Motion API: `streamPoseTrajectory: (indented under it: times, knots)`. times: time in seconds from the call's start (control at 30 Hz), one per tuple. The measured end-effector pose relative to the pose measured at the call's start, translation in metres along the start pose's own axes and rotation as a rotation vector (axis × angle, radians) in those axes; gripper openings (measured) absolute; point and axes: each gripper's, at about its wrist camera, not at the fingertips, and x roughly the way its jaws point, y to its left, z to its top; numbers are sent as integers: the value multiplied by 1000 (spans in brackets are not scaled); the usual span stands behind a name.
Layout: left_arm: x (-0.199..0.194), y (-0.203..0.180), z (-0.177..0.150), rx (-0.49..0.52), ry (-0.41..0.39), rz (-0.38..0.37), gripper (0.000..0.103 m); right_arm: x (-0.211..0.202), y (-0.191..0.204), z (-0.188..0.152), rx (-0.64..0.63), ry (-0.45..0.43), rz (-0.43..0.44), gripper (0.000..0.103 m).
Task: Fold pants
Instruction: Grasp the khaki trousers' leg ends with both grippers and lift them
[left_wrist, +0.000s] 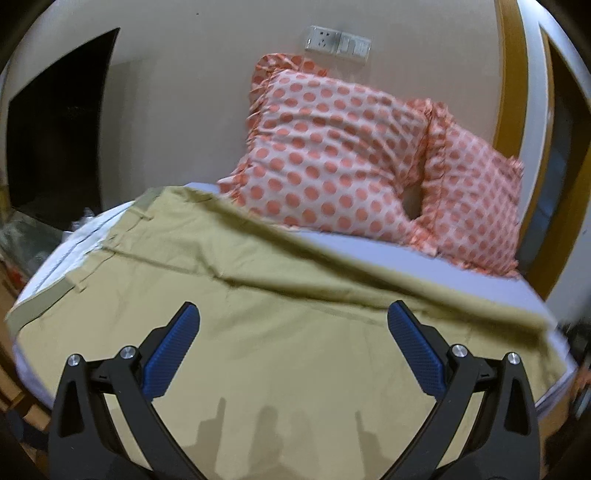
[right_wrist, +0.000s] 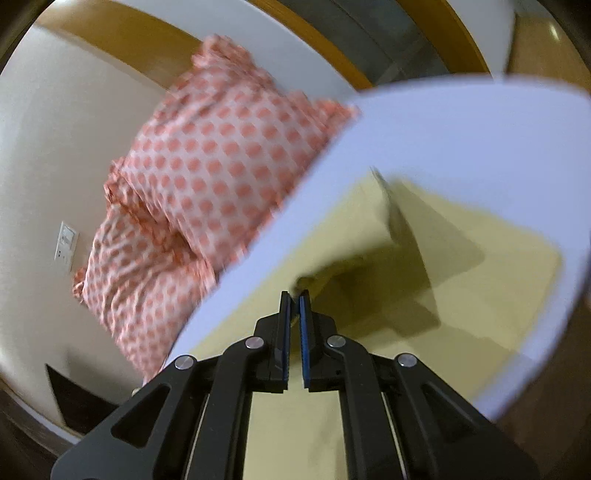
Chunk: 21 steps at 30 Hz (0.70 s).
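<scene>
Khaki pants (left_wrist: 229, 302) lie spread across a white bed (left_wrist: 369, 251), waistband with belt loops at the left. My left gripper (left_wrist: 293, 317) is open, its blue pads wide apart just above the fabric, holding nothing. In the right wrist view my right gripper (right_wrist: 294, 295) is shut on an edge of the pants (right_wrist: 461, 266) and lifts it, so a flap of fabric hangs above the bed and casts a dark shadow on the cloth below.
Two pink pillows with orange dots (left_wrist: 332, 147) lean against the beige wall at the back; they also show in the right wrist view (right_wrist: 207, 173). A wall socket (left_wrist: 338, 42) sits above them. A dark opening (left_wrist: 55, 129) is at the left. The bed edge (right_wrist: 535, 350) drops off.
</scene>
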Motion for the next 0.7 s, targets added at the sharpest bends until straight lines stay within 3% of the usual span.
streamPoseTrajectory:
  times: [0.03, 0.07, 0.1, 0.17, 0.23, 0.27, 0.33, 0.37, 0.43, 0.53, 0.7]
  knots:
    - [4, 2, 5, -12, 7, -26, 101, 1, -3, -3, 14, 29, -4, 6]
    - [10, 4, 10, -24, 21, -51, 101, 3, -8, -5, 37, 54, -11, 17]
    - [14, 4, 12, -28, 34, -64, 101, 3, -11, -8, 54, 63, -26, 35]
    - [23, 6, 17, -38, 58, -64, 101, 2, -12, -11, 79, 65, -27, 57]
    - [30, 10, 22, -49, 72, -50, 101, 1, -12, -14, 66, 61, -36, 57]
    - [33, 13, 24, -61, 80, -44, 101, 7, -11, -12, 63, 60, -44, 56]
    - [45, 22, 31, -107, 107, -53, 101, 16, -15, -9, 69, 55, -52, 28]
    - [52, 26, 35, -131, 122, -60, 101, 23, -19, -7, 86, 65, -45, 4]
    - [74, 34, 47, -182, 166, -63, 101, 24, -26, -6, 129, 53, 3, 4]
    - [105, 42, 64, -217, 204, -58, 97, -4, -24, -3, 96, -40, 100, 3]
    - [174, 48, 84, -241, 313, -11, 90, -33, -19, 5, 53, -114, 110, 2]
